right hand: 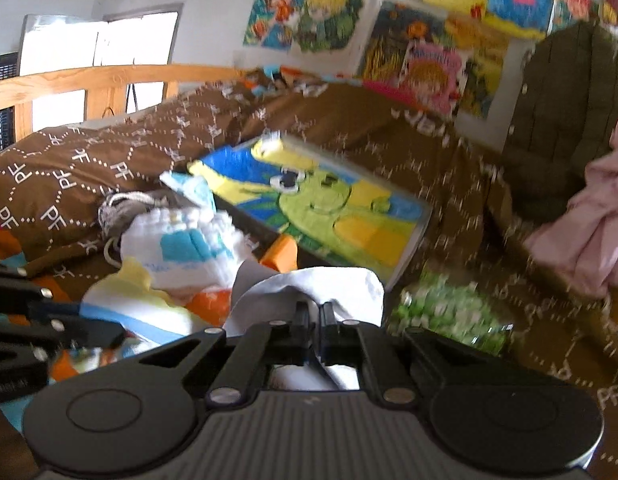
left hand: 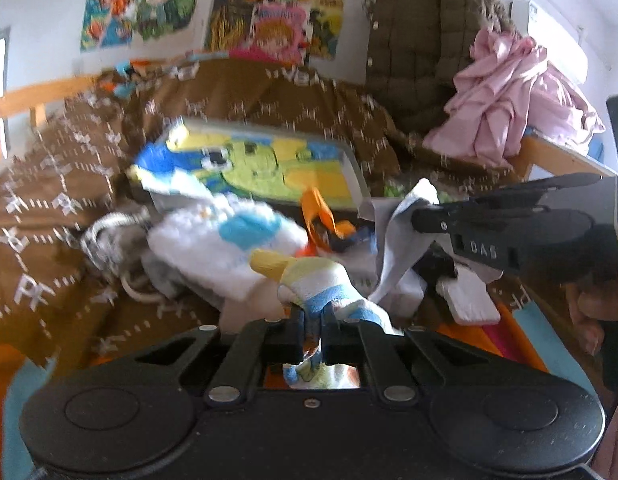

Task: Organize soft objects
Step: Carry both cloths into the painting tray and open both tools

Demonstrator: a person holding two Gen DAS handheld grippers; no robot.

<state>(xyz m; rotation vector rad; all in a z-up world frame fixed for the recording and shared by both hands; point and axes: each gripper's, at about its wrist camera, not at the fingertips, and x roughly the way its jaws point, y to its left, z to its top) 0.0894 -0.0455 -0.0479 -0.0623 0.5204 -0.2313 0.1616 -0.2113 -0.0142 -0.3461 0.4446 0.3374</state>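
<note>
While both grippers are raised over the brown bedspread [right hand: 89, 168], each is seen clamped on cloth. The left gripper [left hand: 312, 322] is clenched on a yellow, white and blue striped cloth [left hand: 317, 276]; the right gripper [right hand: 316, 334] is closed tight on a white cloth [right hand: 309, 286]. Both cloths are held above the heap of soft things near the middle of the bed, just in front of a colourful picture panel [right hand: 329, 208]. Only a thin fold appears to be pinched in each case, so slippage is judged possible. Trailing ends could be snagged on the white fluffy towel [left hand: 225, 240], and neighbouring items dragged from the heap.
</note>
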